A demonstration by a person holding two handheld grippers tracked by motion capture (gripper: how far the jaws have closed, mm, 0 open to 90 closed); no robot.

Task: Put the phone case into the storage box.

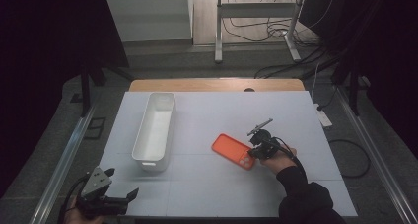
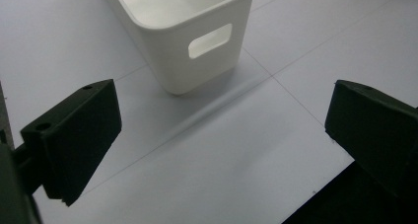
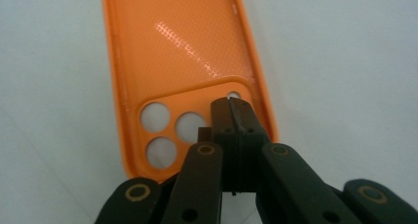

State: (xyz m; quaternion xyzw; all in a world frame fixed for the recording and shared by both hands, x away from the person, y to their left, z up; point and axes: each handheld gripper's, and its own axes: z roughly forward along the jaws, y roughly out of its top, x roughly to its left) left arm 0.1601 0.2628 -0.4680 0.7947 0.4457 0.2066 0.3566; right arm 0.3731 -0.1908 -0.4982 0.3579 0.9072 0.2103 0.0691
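Black right gripper (image 3: 231, 105), jaws together, is pressing at the camera-hole corner of the orange phone case (image 3: 182, 46), possibly pinching its rim. Case is lying at three o'clock from the white bin (image 1: 155, 130); lift slowly. Left gripper (image 2: 222, 135) is idling, jaws apart.

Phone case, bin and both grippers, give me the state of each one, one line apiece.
orange phone case: lying flat on the table, open inside face up, camera cutouts toward the right gripper.
white bin: upright, empty, handle slot in its near end.
right gripper: shut, its tips over the case's camera-cutout corner; whether it pinches the rim is unclear.
left gripper: open, nothing between its jaws, short of the bin's near end.
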